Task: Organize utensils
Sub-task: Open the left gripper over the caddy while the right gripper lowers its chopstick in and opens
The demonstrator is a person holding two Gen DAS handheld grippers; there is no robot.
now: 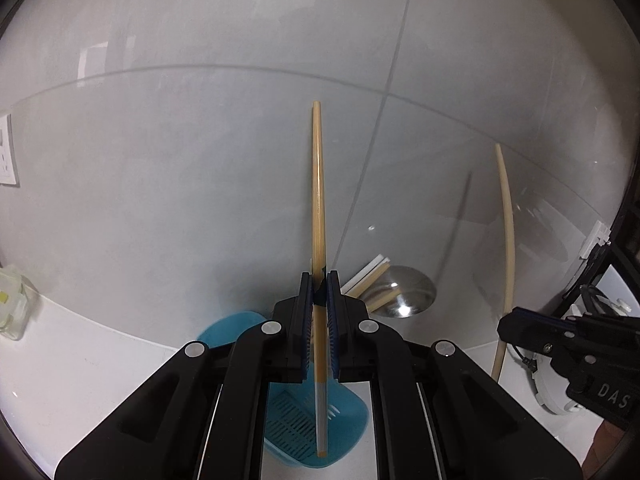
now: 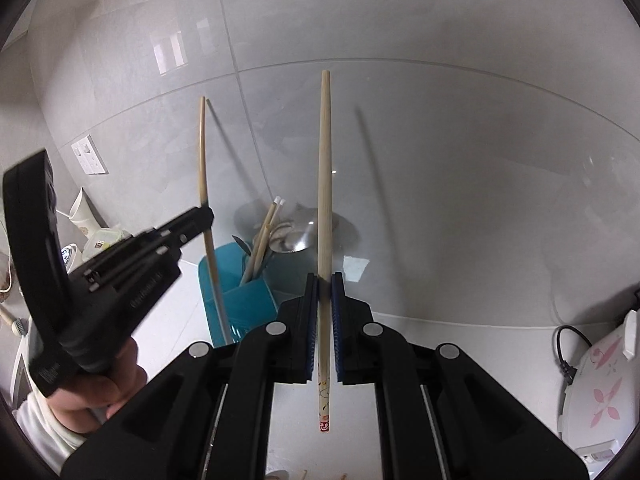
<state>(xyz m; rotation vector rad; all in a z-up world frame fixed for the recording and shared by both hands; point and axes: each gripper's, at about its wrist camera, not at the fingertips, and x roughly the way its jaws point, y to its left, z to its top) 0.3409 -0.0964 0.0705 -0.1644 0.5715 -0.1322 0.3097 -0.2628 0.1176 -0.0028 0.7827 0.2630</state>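
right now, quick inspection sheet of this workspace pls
surface: white counter, bare where visible
job's things: blue utensil basket already holds chopsticks; steel bowl behind it; one chopstick in the left gripper, one chopstick in the right gripper
clutter: plastic container at the far left, paper cup
grippers: left gripper shut on its chopstick; right gripper shut on its chopstick
cables: black cord by the white appliance
surroundings: grey tiled wall, wall socket
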